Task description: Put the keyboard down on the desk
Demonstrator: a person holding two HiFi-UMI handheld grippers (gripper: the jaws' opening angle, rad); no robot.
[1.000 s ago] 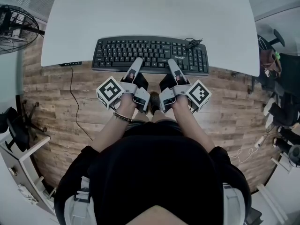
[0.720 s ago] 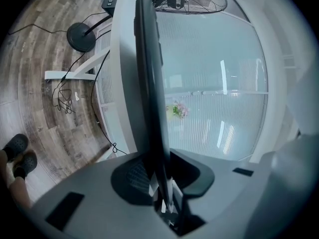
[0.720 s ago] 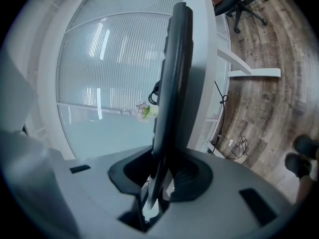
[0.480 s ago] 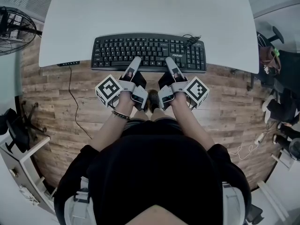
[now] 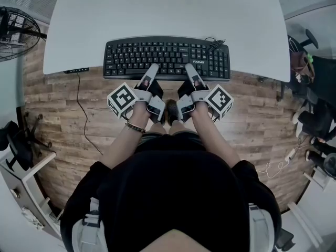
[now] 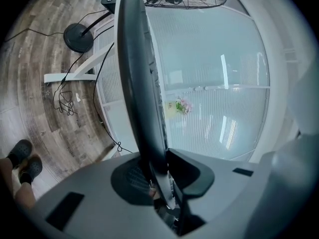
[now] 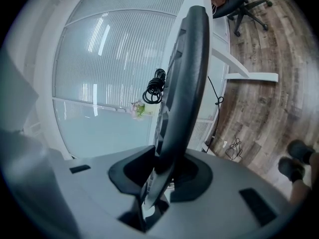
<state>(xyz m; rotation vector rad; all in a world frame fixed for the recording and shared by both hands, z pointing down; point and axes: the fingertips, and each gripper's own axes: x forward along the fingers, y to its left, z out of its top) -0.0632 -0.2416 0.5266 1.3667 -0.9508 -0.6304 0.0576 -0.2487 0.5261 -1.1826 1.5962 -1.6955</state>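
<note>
A black keyboard (image 5: 167,56) lies flat over the front part of the white desk (image 5: 157,9), its near edge overhanging the desk's edge. My left gripper (image 5: 152,70) is shut on that near edge left of the middle, and my right gripper (image 5: 189,70) is shut on it right of the middle. In the left gripper view the keyboard (image 6: 137,73) runs edge-on out of the left gripper (image 6: 157,166). The right gripper view shows the same keyboard (image 7: 187,73) pinched in the right gripper (image 7: 162,168). Whether the keyboard touches the desk I cannot tell.
The keyboard's coiled cable (image 5: 215,45) sits at its far right corner. A fan (image 5: 16,25) stands left of the desk and an office chair (image 5: 307,62) to the right. A thin cable (image 5: 84,114) trails over the wooden floor. My shoes (image 5: 171,112) are below the grippers.
</note>
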